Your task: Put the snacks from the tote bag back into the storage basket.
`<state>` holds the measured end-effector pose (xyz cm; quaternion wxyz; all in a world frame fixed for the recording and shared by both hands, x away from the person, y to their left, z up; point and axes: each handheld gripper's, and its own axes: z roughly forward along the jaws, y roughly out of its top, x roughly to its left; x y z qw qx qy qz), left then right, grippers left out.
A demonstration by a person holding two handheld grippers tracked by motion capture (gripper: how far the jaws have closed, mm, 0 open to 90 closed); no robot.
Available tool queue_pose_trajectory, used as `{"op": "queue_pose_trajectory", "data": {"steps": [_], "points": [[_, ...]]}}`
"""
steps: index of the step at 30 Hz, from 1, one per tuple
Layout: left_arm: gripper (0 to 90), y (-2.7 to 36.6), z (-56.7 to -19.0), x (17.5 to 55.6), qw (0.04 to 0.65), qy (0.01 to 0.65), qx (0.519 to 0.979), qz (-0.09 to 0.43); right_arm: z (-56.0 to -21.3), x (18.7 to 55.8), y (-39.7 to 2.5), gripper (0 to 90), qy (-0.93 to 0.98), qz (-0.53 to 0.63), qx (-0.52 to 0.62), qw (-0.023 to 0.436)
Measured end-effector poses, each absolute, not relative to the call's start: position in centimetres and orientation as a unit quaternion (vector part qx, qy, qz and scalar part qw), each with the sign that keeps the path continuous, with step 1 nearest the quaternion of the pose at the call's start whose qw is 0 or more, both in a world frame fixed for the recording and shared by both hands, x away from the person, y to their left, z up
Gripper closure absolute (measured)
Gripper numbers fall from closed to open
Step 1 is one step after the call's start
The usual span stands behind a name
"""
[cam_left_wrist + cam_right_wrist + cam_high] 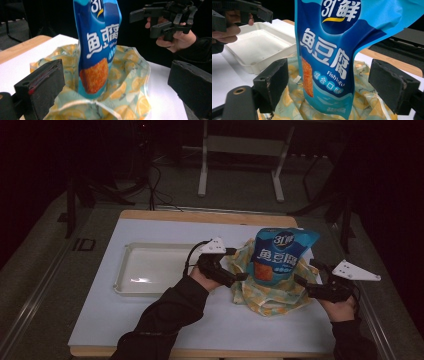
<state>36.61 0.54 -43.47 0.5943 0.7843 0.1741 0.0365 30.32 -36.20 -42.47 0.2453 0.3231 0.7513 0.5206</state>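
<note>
A blue snack pouch printed with white characters stands upright, its lower end inside the open mouth of a yellow lemon-print bag on the white table cover. My left gripper is at the bag's left side, open, its jaws either side of the pouch and the lemon-print bag without touching. My right gripper is at the bag's right side, also open. In the right gripper view its jaws flank the pouch above the lemon-print bag. Neither holds anything.
An empty white tray lies left of the bag, behind my left hand. The wooden table edge runs along the far side. Beyond the table, metal stand legs rise from a dark floor.
</note>
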Motion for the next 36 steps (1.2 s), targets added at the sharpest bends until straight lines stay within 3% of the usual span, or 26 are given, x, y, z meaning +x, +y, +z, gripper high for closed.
{"op": "queue_pose_trajectory", "data": {"steps": [14, 19, 25, 28, 36], "points": [[1.8, -2.4, -43.7, 39.3, 0.588, 0.184, 0.787, 0.028, -42.8, 32.1, -36.1, 16.3, 0.749, 0.513, 0.340, 0.246], [14.8, -3.3, -43.8, 39.8, 0.590, 0.182, 0.786, 0.029, -43.0, 32.9, -36.1, 16.3, 0.748, 0.511, 0.346, 0.244], [22.4, -4.1, -44.0, 40.3, 0.573, 0.194, 0.794, 0.058, -43.3, 33.5, -36.2, 21.2, 0.747, 0.510, 0.350, 0.244], [33.1, -4.3, -43.9, 40.6, 0.575, 0.200, 0.791, 0.069, -43.4, 33.9, -36.1, 22.4, 0.746, 0.510, 0.352, 0.241], [40.3, -5.2, -44.1, 41.0, 0.570, 0.196, 0.795, 0.066, -43.3, 34.5, -35.3, 31.9, 0.748, 0.507, 0.353, 0.241]]}}
